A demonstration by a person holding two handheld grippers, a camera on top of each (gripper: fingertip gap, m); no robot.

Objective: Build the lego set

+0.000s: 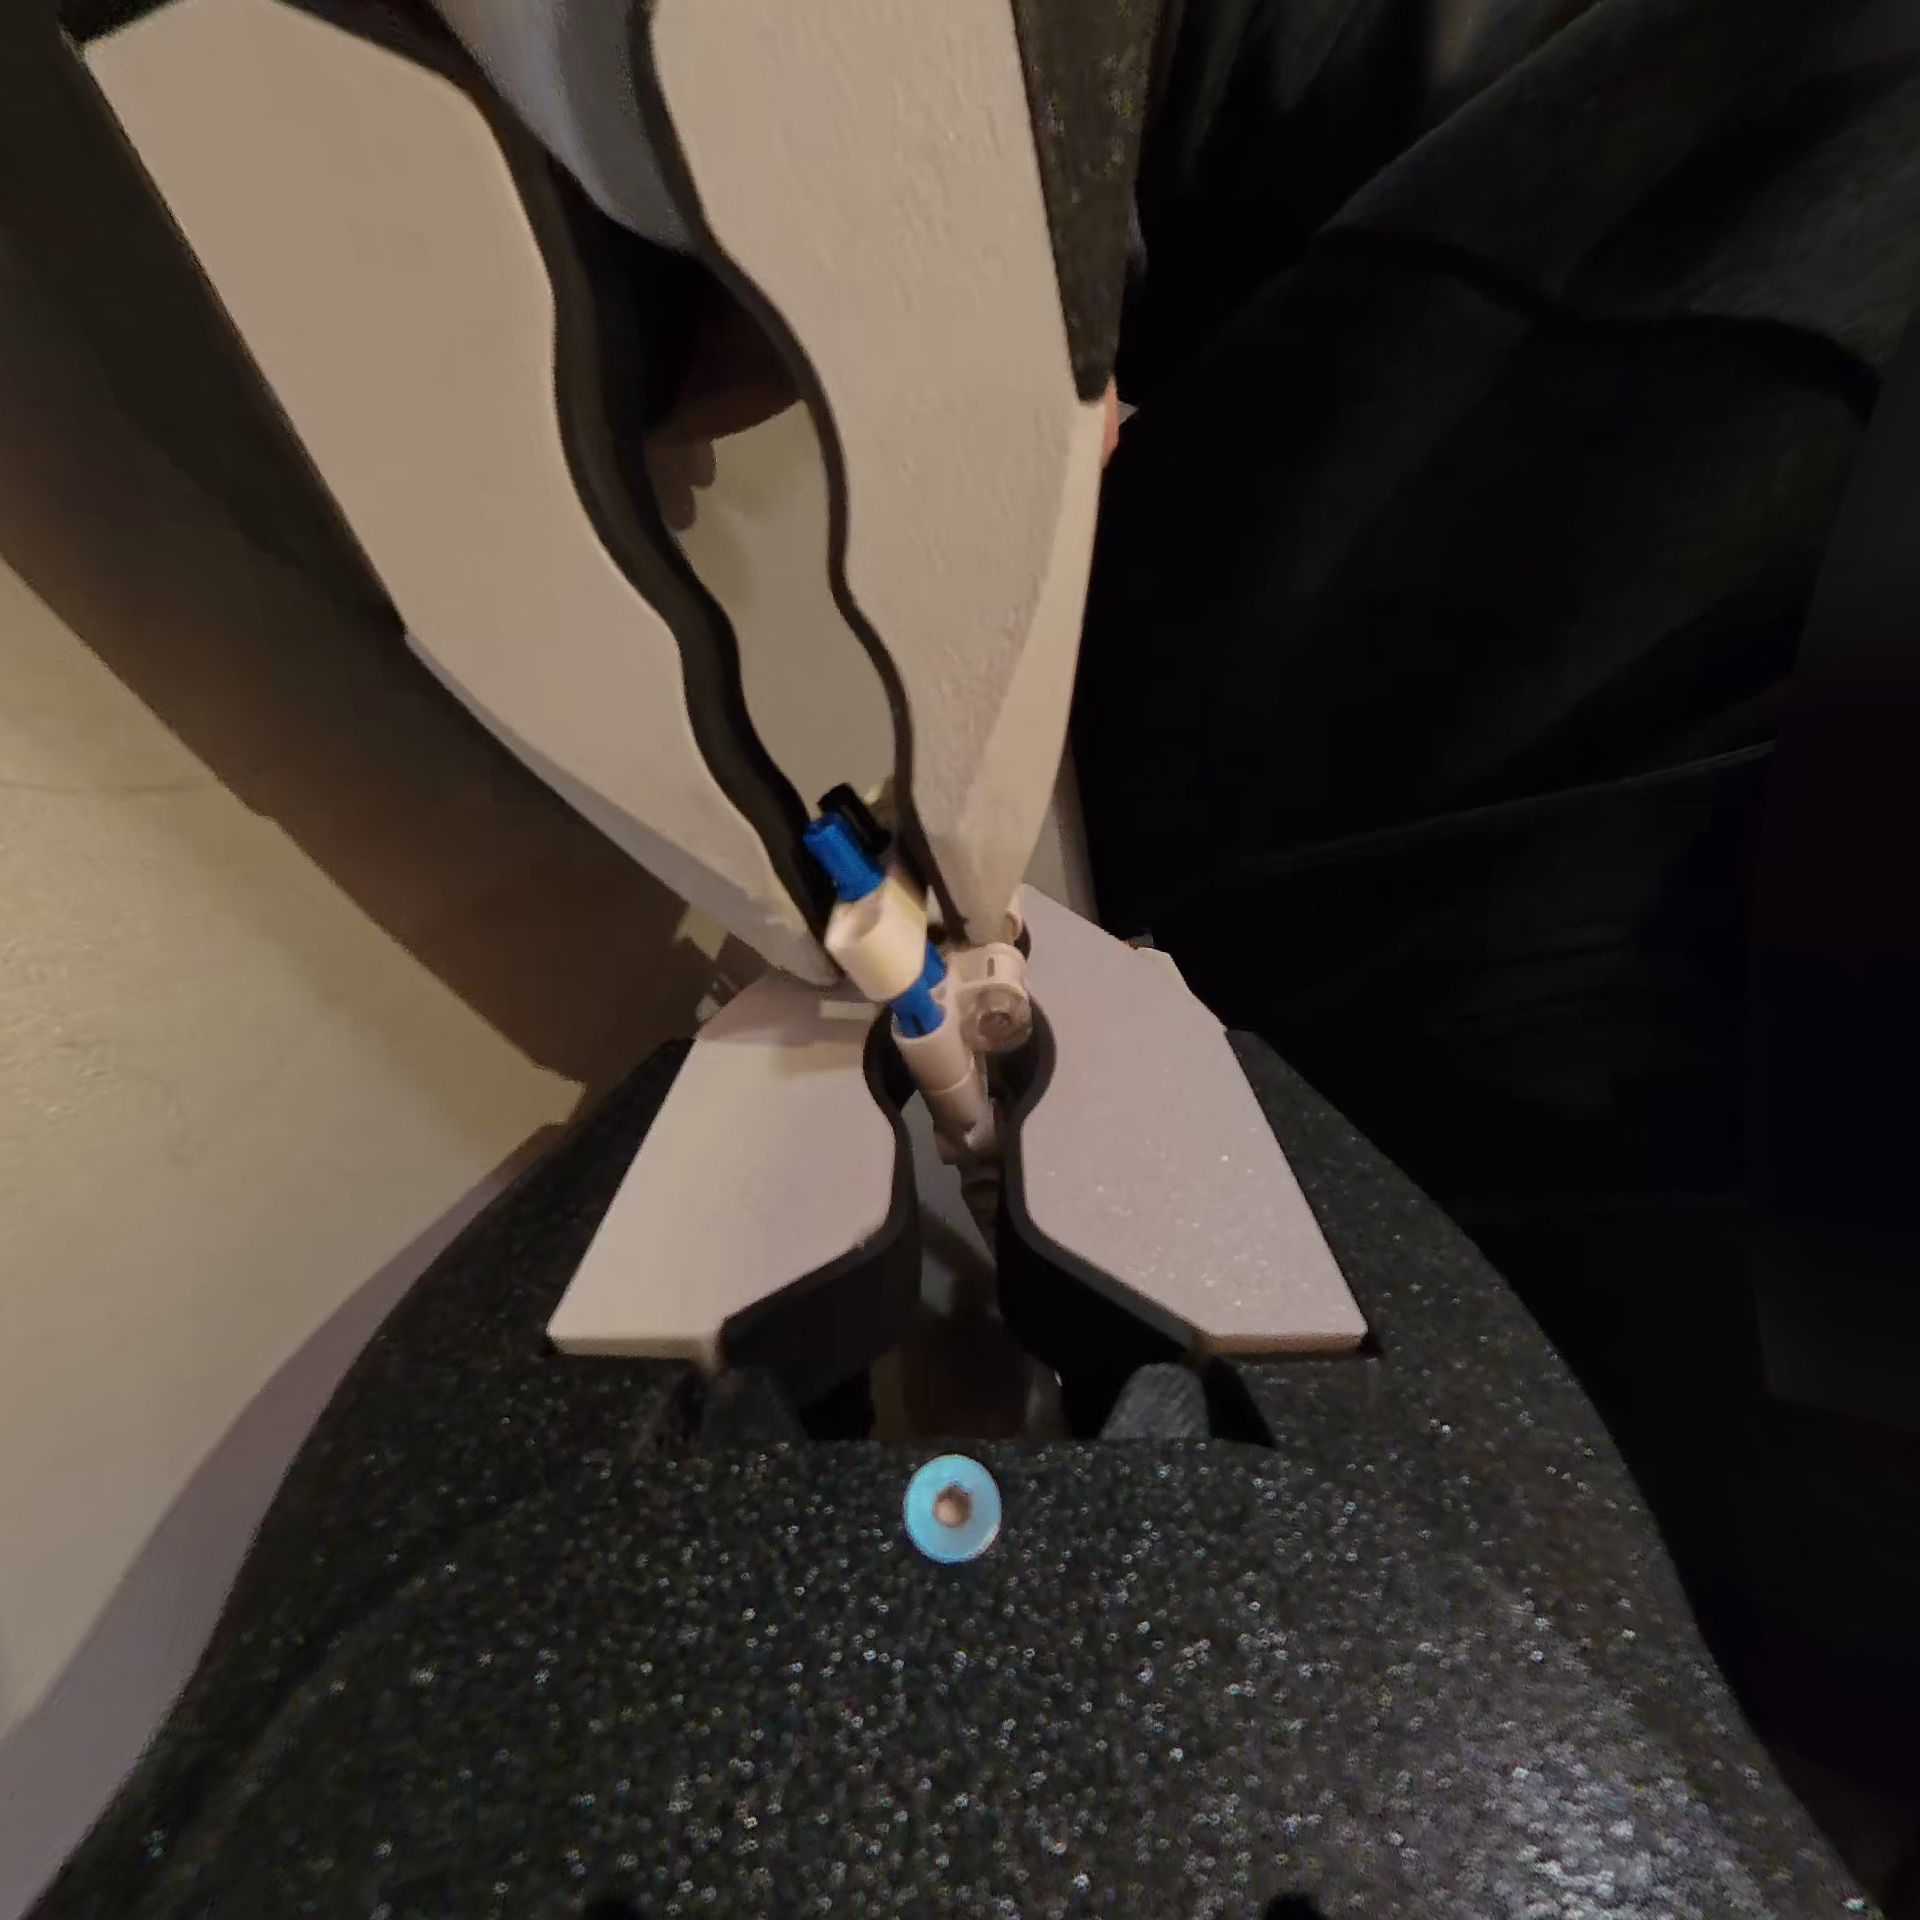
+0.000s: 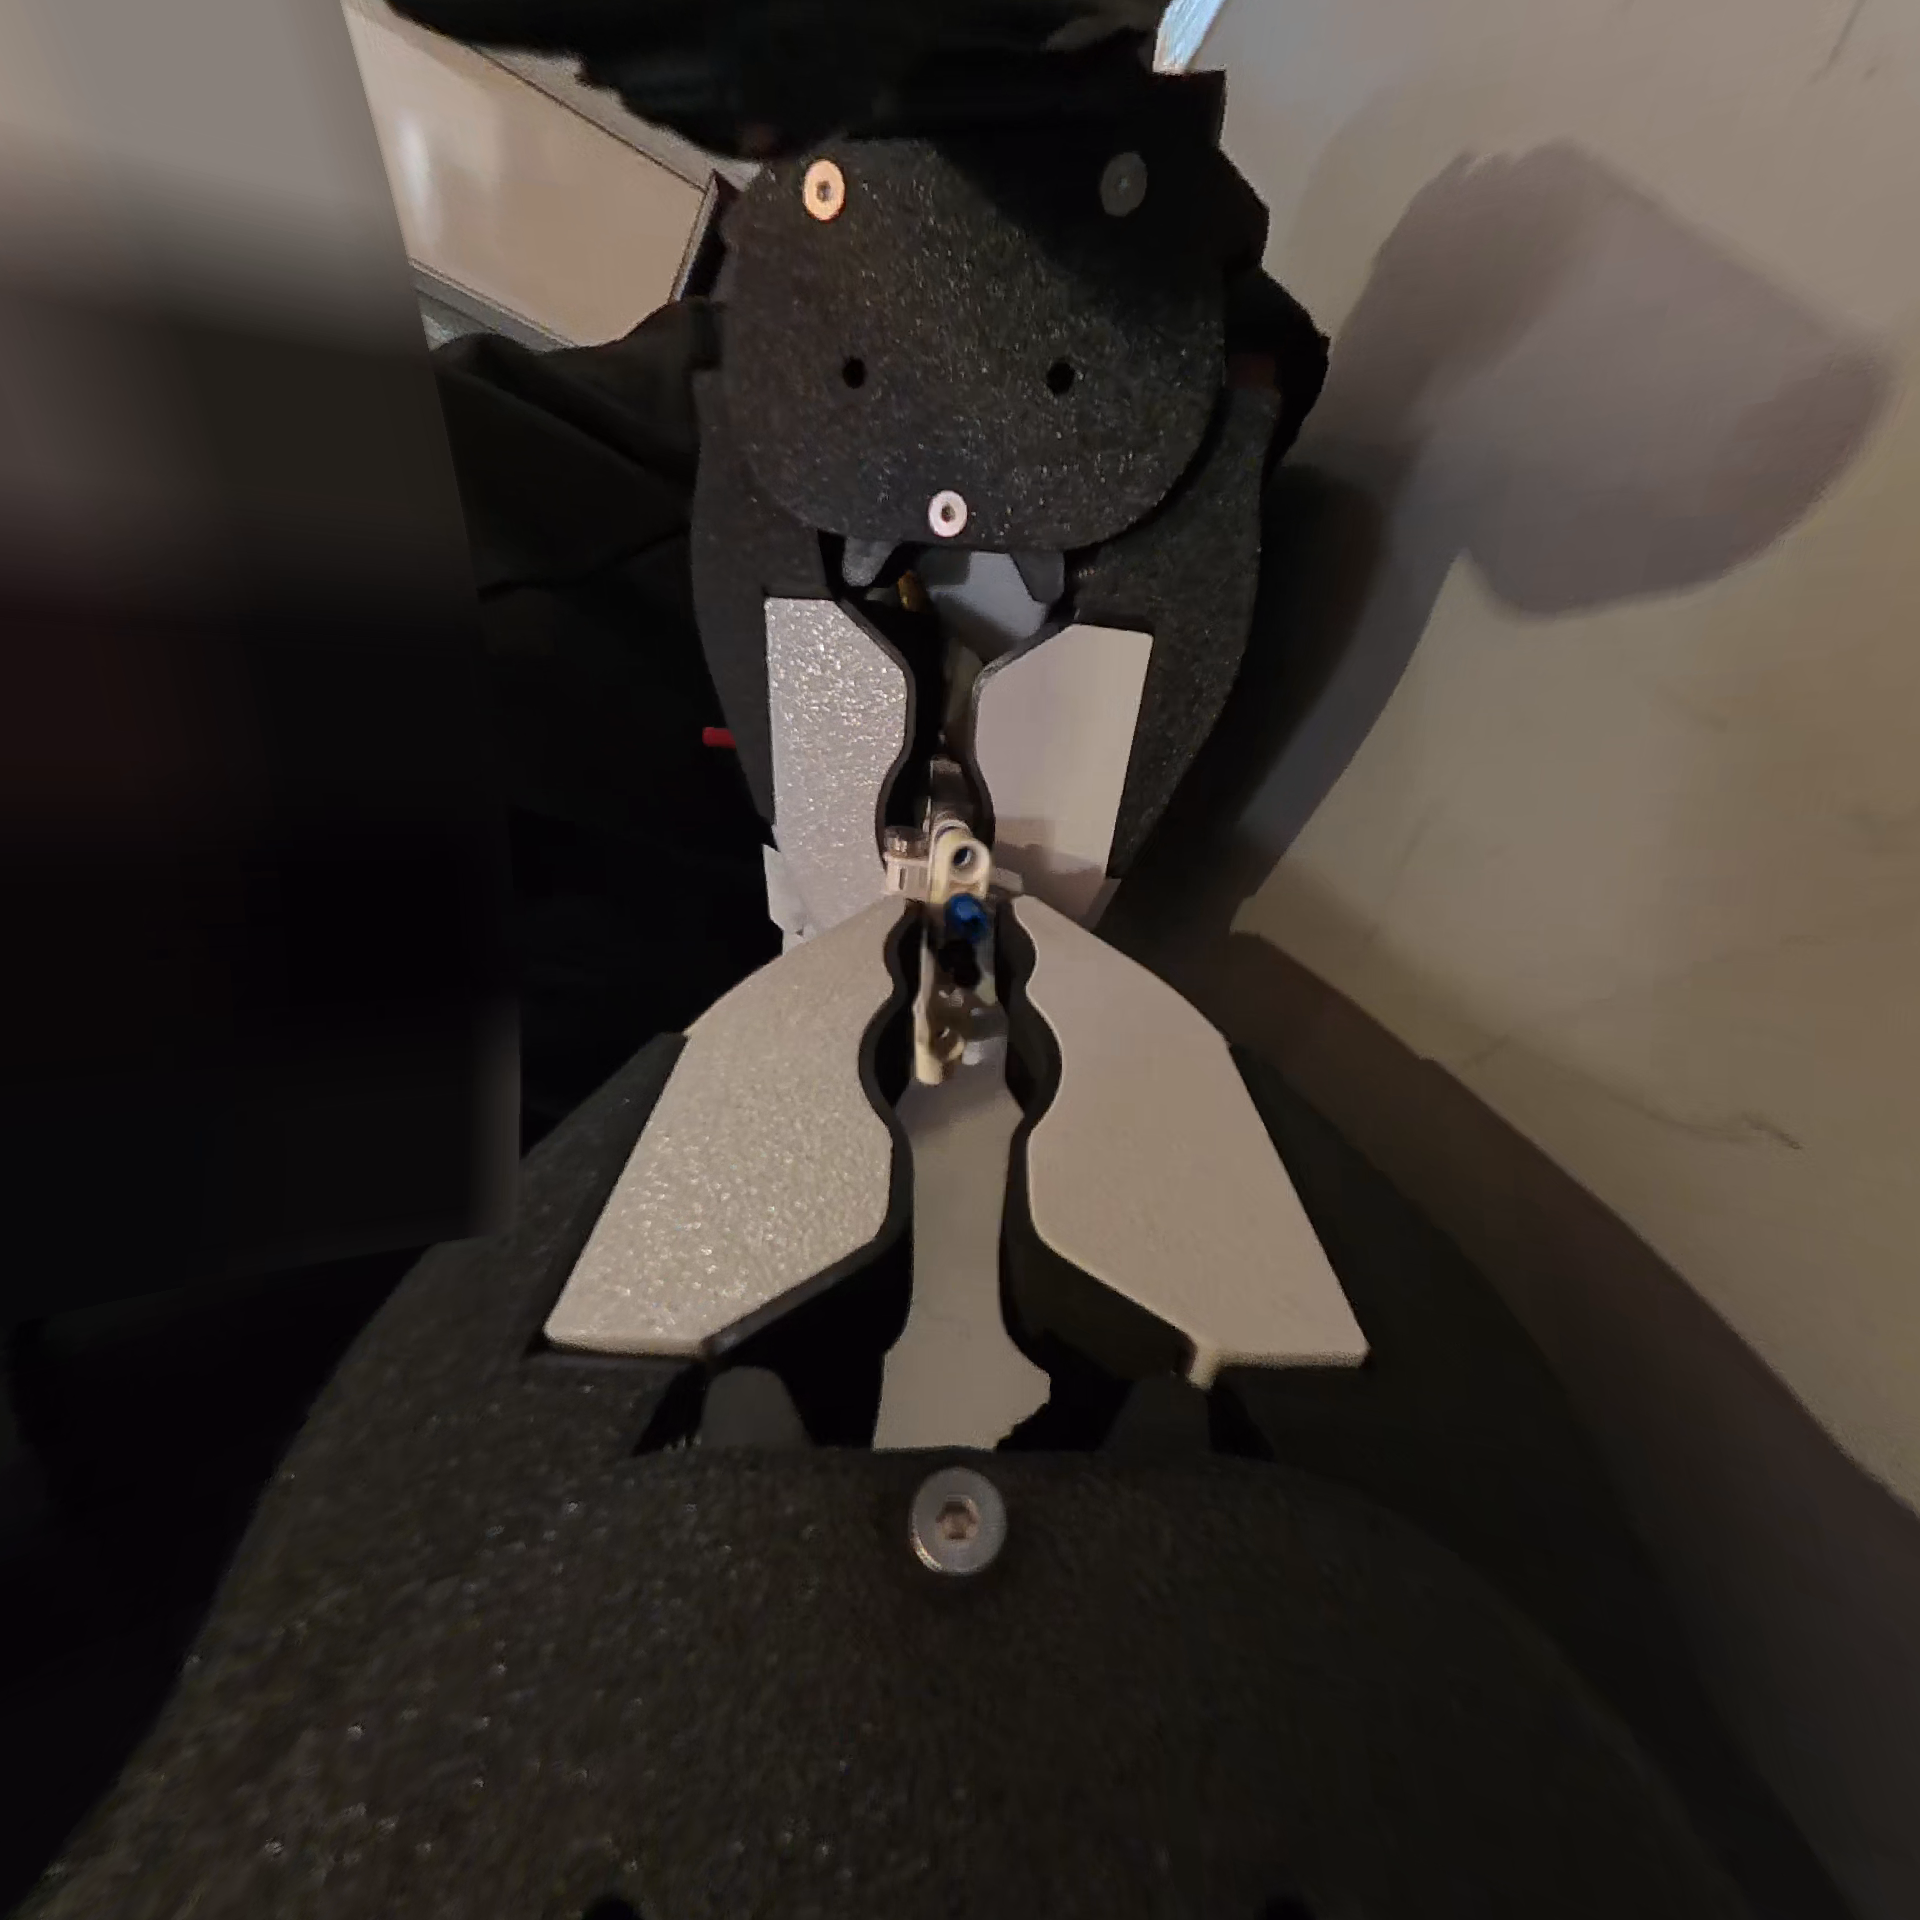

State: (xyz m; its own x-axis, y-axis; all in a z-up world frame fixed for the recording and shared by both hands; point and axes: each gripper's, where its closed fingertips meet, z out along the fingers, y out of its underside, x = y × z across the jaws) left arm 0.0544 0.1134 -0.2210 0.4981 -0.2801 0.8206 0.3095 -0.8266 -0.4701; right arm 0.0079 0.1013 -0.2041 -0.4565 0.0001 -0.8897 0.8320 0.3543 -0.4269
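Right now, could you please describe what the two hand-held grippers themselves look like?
Each hand-held gripper, left and right, has a black, speckled, rough-textured plastic body with a round screw near the front. From it reach two flat, pale grey fingers with wavy inner edges lined in black rubber. The left one's screw sits in a light blue washer.

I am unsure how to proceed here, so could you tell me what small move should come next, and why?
Probably ease the two grippers straight towards each other. The left gripper and right gripper meet tip to tip, each shut on one end of the small white and blue toy assembly.
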